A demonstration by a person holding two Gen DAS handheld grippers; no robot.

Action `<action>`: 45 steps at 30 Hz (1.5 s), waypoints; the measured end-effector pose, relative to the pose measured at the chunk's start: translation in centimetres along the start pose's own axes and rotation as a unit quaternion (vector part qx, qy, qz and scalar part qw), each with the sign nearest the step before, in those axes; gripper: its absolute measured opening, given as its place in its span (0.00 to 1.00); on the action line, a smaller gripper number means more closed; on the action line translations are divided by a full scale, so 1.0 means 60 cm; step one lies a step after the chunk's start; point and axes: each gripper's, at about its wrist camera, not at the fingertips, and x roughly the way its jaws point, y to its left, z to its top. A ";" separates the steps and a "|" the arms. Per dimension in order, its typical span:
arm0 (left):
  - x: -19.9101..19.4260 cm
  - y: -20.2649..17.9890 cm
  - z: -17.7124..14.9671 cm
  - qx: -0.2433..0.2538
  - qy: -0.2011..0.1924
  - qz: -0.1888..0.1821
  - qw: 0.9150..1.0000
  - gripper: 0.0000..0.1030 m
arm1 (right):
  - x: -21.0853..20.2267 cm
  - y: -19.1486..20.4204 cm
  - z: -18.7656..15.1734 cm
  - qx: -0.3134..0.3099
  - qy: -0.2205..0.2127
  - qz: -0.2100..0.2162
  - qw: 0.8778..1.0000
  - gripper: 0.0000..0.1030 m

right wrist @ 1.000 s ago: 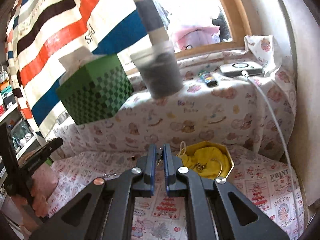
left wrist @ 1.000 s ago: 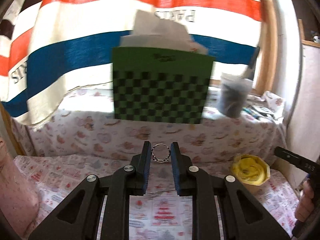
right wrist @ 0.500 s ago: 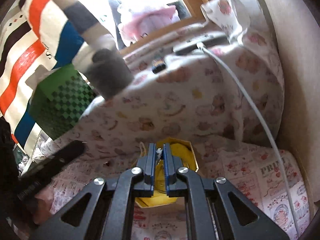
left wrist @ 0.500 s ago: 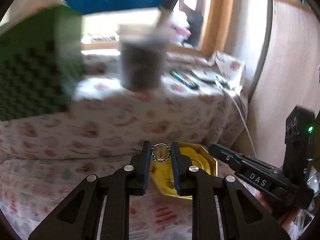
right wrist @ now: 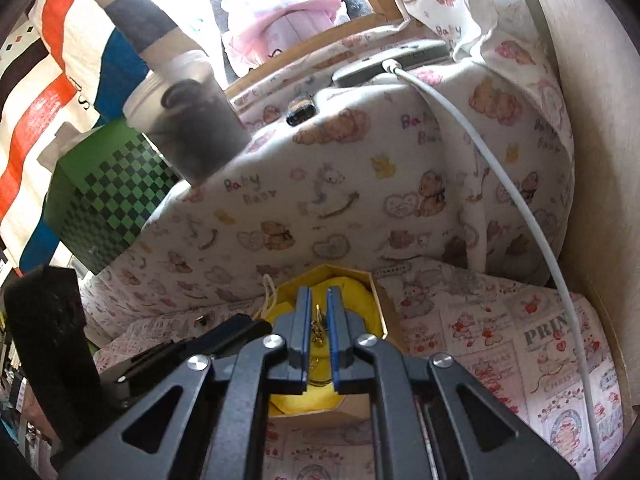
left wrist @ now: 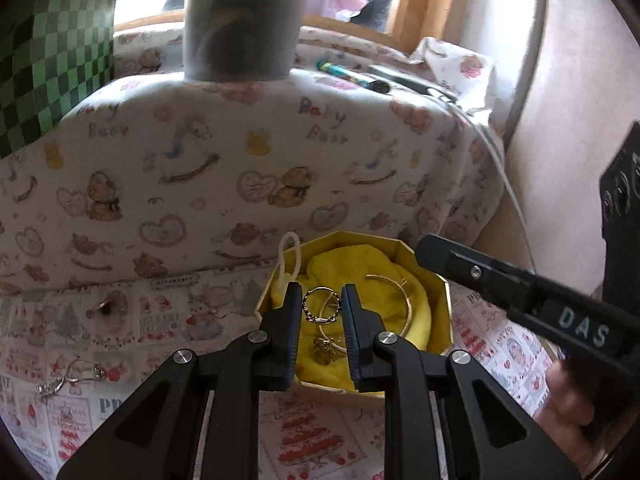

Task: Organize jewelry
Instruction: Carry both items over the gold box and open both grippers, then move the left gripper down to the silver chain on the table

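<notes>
**Both grippers hanging over the yellow-lined box**

On the printed cloth at left, a loose ring (left wrist: 105,307) and a silvery chain (left wrist: 70,378) are lying outside the gold box (left wrist: 443,300). The left gripper (left wrist: 322,308) is pinching a beaded ring (left wrist: 322,306) above the box's yellow lining (left wrist: 368,268), where a gold bangle (left wrist: 404,300) is resting. The right gripper (right wrist: 319,322) is clamping a small gold piece (right wrist: 318,330), too tiny to identify. A grey cup (left wrist: 244,20) is showing blurred and cut off by the frame above.
</notes>
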 end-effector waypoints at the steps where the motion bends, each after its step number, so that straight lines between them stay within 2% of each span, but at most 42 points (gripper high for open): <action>1: -0.005 -0.004 -0.001 0.009 -0.007 0.005 1.000 0.18 | -0.002 0.001 0.000 -0.001 -0.003 -0.002 1.000 0.07; 5: -0.015 -0.015 -0.003 0.030 -0.023 0.024 0.999 0.21 | -0.011 0.002 0.001 -0.001 -0.010 -0.002 1.000 0.07; 8: -0.019 -0.015 0.000 0.028 -0.034 0.034 0.998 0.32 | -0.023 0.000 0.003 0.005 -0.024 -0.001 1.000 0.19; 13: -0.043 -0.004 0.011 0.016 -0.052 0.044 0.998 0.38 | -0.042 0.005 0.006 -0.001 -0.042 -0.011 0.999 0.23; 16: -0.054 -0.001 0.028 -0.008 -0.027 0.029 0.999 0.44 | -0.063 0.023 0.007 -0.023 -0.066 -0.032 0.997 0.24; 17: -0.064 -0.001 0.028 -0.005 -0.026 0.031 0.999 0.44 | -0.070 0.028 0.007 -0.028 -0.074 -0.028 0.996 0.24; 20: -0.108 -0.003 0.036 0.037 -0.052 0.084 0.994 0.46 | -0.082 0.040 0.005 -0.039 -0.082 -0.018 0.996 0.26; 21: -0.124 0.003 0.038 0.041 -0.063 0.092 0.993 0.51 | -0.083 0.042 0.004 -0.042 -0.084 -0.019 0.995 0.27; 22: -0.146 0.012 0.041 0.037 -0.079 0.093 0.992 0.58 | -0.083 0.045 0.004 -0.044 -0.086 -0.020 0.995 0.27; 23: -0.166 0.026 0.042 0.026 -0.090 0.087 0.992 0.60 | -0.083 0.048 0.003 -0.046 -0.087 -0.020 0.995 0.28; 27: -0.216 0.077 0.039 -0.011 -0.101 0.066 0.993 0.61 | -0.081 0.060 -0.003 -0.060 -0.087 -0.019 0.994 0.31; 31: -0.258 0.109 0.010 -0.001 -0.132 0.121 0.984 0.70 | -0.075 0.075 -0.011 -0.068 -0.071 -0.004 0.995 0.31; 34: -0.277 0.141 -0.018 -0.007 -0.144 0.152 0.978 0.75 | -0.070 0.092 -0.021 -0.088 -0.072 -0.011 0.994 0.32; 37: -0.279 0.181 -0.047 -0.029 -0.143 0.161 0.976 0.75 | -0.059 0.107 -0.033 -0.105 -0.070 -0.024 0.992 0.41; 40: -0.260 0.217 -0.059 -0.044 -0.109 0.176 0.977 0.75 | -0.045 0.121 -0.045 -0.123 -0.062 -0.032 0.990 0.49; 42: -0.250 0.238 -0.059 -0.063 -0.100 0.191 0.974 0.75 | -0.041 0.128 -0.054 -0.128 -0.066 -0.039 0.989 0.65; 43: -0.245 0.252 -0.060 -0.078 -0.092 0.195 0.973 0.75 | -0.039 0.130 -0.056 -0.130 -0.065 -0.040 0.989 0.69; 45: -0.230 0.279 -0.064 -0.104 -0.070 0.190 0.974 0.75 | -0.036 0.132 -0.060 -0.127 -0.065 -0.043 0.989 0.87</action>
